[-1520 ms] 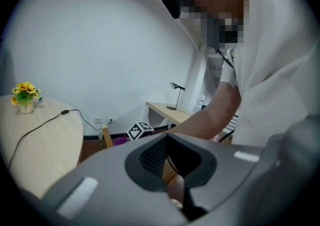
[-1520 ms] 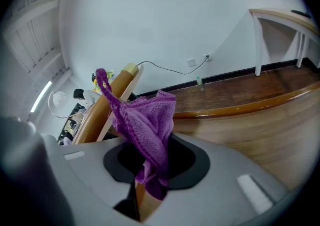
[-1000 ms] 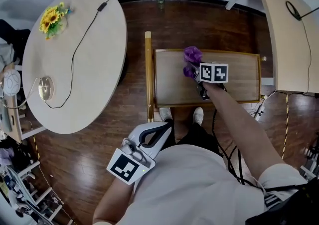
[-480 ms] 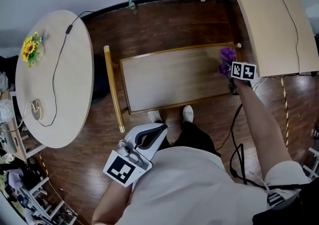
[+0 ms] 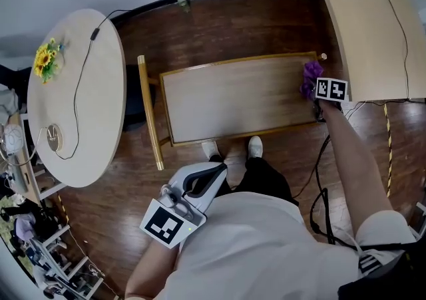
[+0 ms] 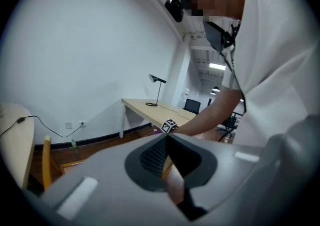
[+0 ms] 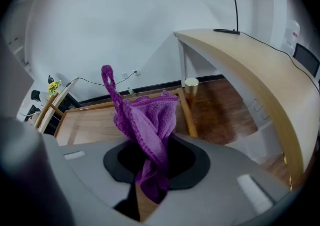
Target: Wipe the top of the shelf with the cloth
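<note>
The shelf's top [image 5: 236, 96] is a light wooden panel with a brass-coloured rim, in the middle of the head view. A purple cloth [image 5: 311, 77] hangs bunched at its right end, with my right gripper [image 5: 318, 98] shut on it. In the right gripper view the cloth [image 7: 145, 120] sticks up from between the jaws, with the shelf top [image 7: 95, 120] behind it to the left. My left gripper [image 5: 200, 182] is held low near the person's body, away from the shelf, its jaws shut on nothing [image 6: 167, 140].
A round pale table [image 5: 73, 92] with a cable, a small round object and yellow flowers [image 5: 43, 59] stands left of the shelf. A long wooden desk [image 5: 366, 19] with a lamp runs along the right. The person's feet [image 5: 233, 149] are at the shelf's front edge. Dark wood floor lies around.
My right gripper has carried the cloth from the middle of the shelf top to its right end. The left gripper has stayed in place.
</note>
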Available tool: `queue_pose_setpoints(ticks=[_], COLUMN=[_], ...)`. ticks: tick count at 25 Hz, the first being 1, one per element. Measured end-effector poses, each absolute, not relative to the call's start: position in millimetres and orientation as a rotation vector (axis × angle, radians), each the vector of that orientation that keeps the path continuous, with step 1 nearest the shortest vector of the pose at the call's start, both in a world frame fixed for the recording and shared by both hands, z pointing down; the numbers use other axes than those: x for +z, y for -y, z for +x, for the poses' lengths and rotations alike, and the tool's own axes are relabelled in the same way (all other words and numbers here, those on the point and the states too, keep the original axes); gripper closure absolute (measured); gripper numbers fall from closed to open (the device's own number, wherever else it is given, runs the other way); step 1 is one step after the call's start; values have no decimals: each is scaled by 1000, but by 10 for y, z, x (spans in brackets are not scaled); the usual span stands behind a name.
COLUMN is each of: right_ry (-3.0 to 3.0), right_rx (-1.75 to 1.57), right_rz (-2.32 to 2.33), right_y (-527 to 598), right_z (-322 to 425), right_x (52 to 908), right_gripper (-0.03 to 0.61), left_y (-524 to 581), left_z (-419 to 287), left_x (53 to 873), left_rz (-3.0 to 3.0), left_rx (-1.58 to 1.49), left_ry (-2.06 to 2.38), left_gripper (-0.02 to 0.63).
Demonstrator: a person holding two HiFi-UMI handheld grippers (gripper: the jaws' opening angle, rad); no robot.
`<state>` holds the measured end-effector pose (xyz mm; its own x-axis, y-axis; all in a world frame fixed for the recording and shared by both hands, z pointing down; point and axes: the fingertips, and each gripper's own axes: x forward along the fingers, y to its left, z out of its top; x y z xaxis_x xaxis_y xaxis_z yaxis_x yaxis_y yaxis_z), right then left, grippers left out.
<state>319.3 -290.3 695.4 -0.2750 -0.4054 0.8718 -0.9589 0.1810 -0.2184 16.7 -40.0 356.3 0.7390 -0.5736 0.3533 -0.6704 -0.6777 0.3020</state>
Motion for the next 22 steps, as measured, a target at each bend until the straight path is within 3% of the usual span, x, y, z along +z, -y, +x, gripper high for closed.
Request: queue_pose_setpoints(ticks=[22], right_ry=[2009], right_rx=[1130], right_rz=[949], right_y=[2209], right_z=[191], right_x=[6867], right_gripper=[479], left_y=[46], left_z=[-884], left_x=[3637], left_rz=[2487], left_rx=[228], left_ry=[1053], left_gripper=[595])
